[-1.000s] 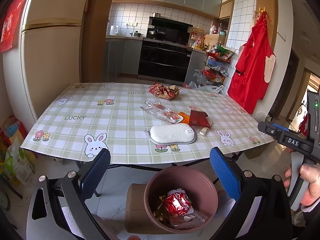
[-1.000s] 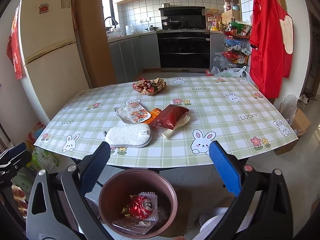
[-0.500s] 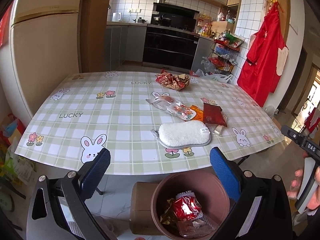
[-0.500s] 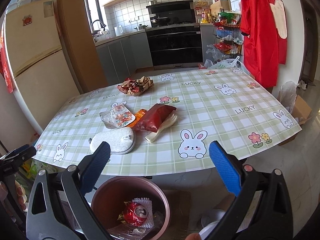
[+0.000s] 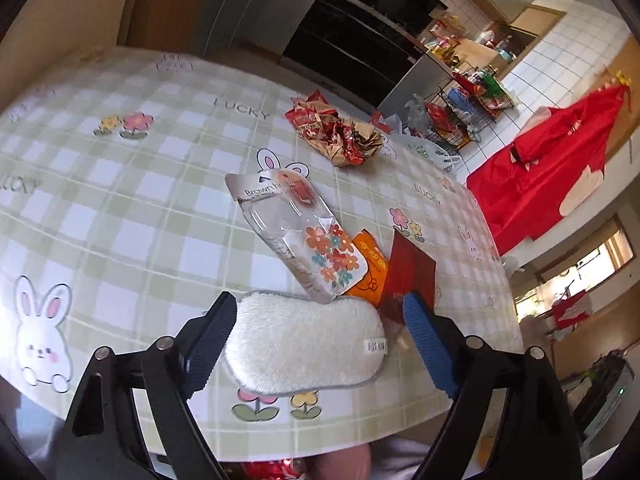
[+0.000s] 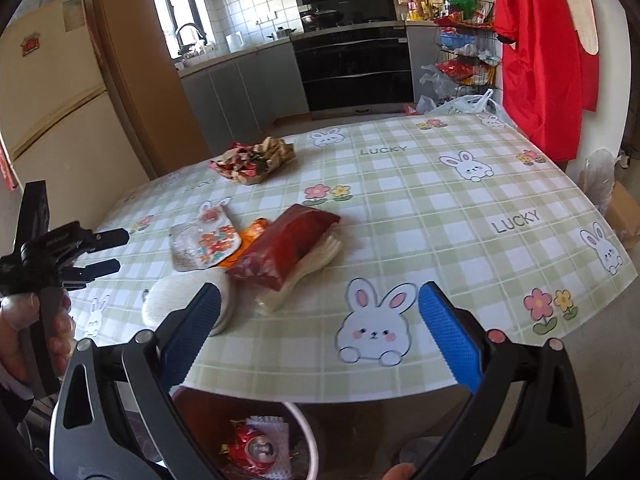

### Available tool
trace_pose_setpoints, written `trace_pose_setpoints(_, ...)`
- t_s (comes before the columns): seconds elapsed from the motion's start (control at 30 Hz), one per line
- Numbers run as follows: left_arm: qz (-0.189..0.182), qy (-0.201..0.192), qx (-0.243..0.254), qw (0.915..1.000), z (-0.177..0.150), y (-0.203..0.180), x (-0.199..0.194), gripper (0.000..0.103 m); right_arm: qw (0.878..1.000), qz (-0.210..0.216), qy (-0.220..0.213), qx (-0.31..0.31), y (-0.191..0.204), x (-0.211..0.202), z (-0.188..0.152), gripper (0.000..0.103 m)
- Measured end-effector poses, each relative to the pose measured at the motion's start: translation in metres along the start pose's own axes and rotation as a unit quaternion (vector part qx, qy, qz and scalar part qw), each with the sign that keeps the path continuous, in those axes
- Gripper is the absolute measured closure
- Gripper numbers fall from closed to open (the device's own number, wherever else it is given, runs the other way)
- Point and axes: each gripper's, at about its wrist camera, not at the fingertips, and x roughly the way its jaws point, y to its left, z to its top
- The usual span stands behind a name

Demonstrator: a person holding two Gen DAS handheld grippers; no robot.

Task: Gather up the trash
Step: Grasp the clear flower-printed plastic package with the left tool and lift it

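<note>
Moved in over the table [image 5: 120, 208] edge since a second ago; brown bin [image 6: 308, 432] now mostly out of the left view. Left gripper [image 5: 316, 344] straddling the white fluffy pad [image 5: 304, 344], jaws closing, pads not touching yet. Right gripper [image 6: 320, 328] spread wide over the near edge, nothing between. Just beyond the pad: clear flower-print wrapper [image 5: 296, 232], orange packet [image 5: 370, 268], dark red pouch [image 6: 288, 248] lying on a pale plastic piece. Far centre: crumpled wrapper pile [image 5: 340, 132].
</note>
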Motion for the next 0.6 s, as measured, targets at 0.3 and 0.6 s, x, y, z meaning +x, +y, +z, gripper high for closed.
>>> trace_pose_setpoints(0.3,0.015,0.025,-0.136,0.9903,0.019,0.035,0.076,0.022,1.000,-0.016,0.019,0.017,-0.026,0.032,0.004,0.006)
trace_pose_setpoints(0.6,0.000,-0.002,-0.151,0.9886,0.027,0.039,0.093,0.039,0.999,-0.016,0.034,-0.016,-0.019,0.045,-0.009,0.006)
